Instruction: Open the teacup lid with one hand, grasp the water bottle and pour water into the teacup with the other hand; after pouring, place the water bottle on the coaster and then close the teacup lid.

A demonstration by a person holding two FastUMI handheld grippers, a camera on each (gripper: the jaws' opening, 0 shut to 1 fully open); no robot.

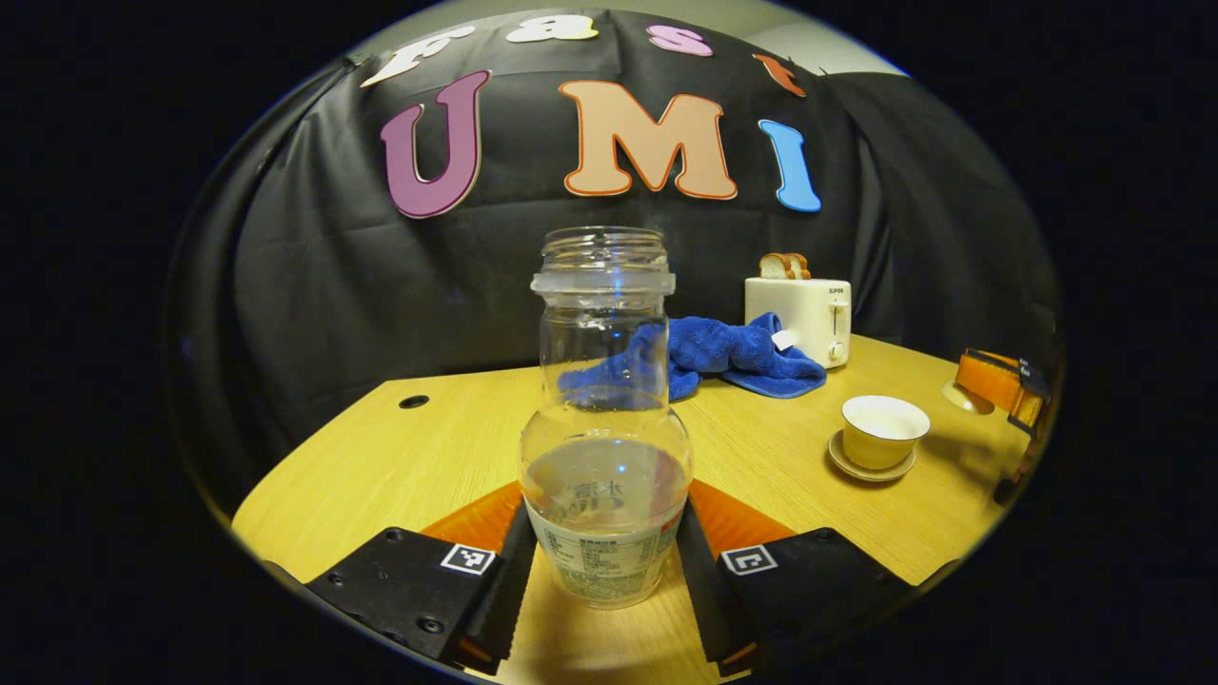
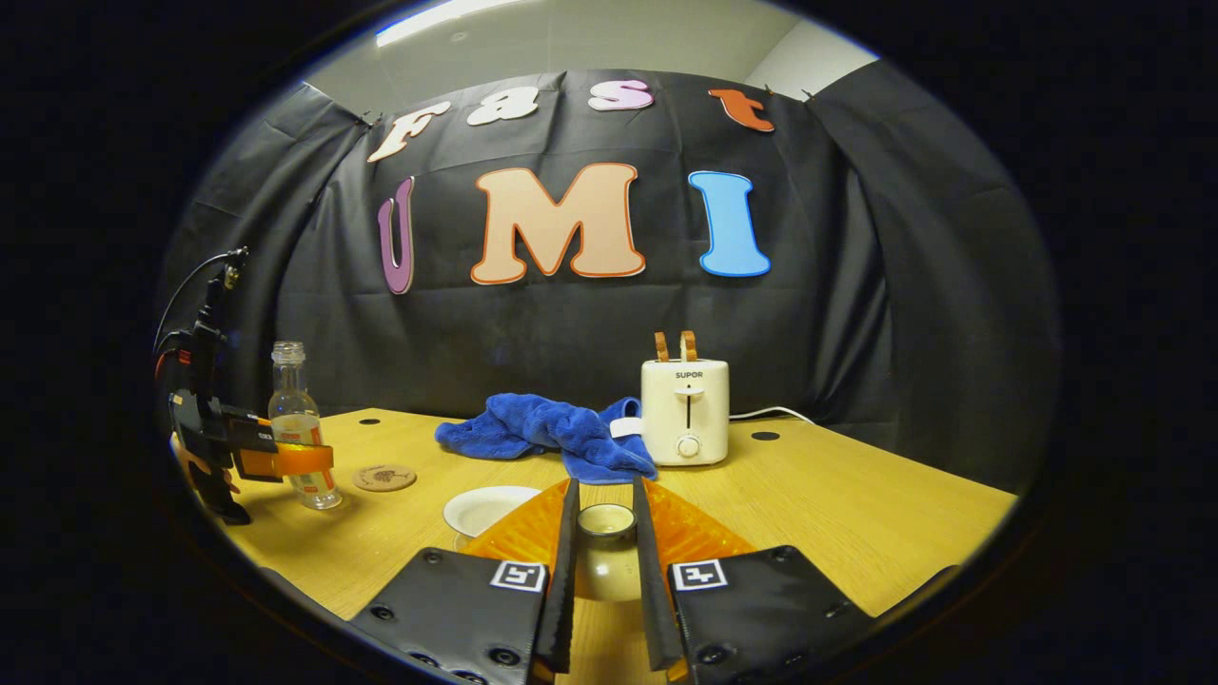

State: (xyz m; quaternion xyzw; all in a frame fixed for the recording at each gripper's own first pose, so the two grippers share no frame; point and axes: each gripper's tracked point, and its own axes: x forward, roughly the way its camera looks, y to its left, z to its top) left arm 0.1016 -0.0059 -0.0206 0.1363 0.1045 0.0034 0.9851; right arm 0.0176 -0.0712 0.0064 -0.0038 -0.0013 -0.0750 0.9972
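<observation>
Between the two black fingers of the left gripper stands the water bottle, upright on the wooden table, uncapped and roughly a third full. The fingers sit narrow, close against the labelled base on both sides; whether both pads actually press on the plastic is hard to judge at this angle, though they look to be touching. Beyond the bottle and to the right of the fingers lies a blue cloth, with a white toaster holding bread slices just behind it. Farther right of the fingers, the teacup stands open on its saucer, and the right gripper shows near the table's edge beyond it.

In the right gripper view, that gripper's own fingers are drawn in narrow around the teacup lid, a pale domed piece with a ringed knob on top, held between both pads. Just left of the fingertips the white rim of the saucer shows. Well left of the fingers, the left gripper is at the water bottle, and the round brown coaster lies on the table just beside the bottle, apart from it. Ahead of the fingers sit the blue cloth and the toaster.
</observation>
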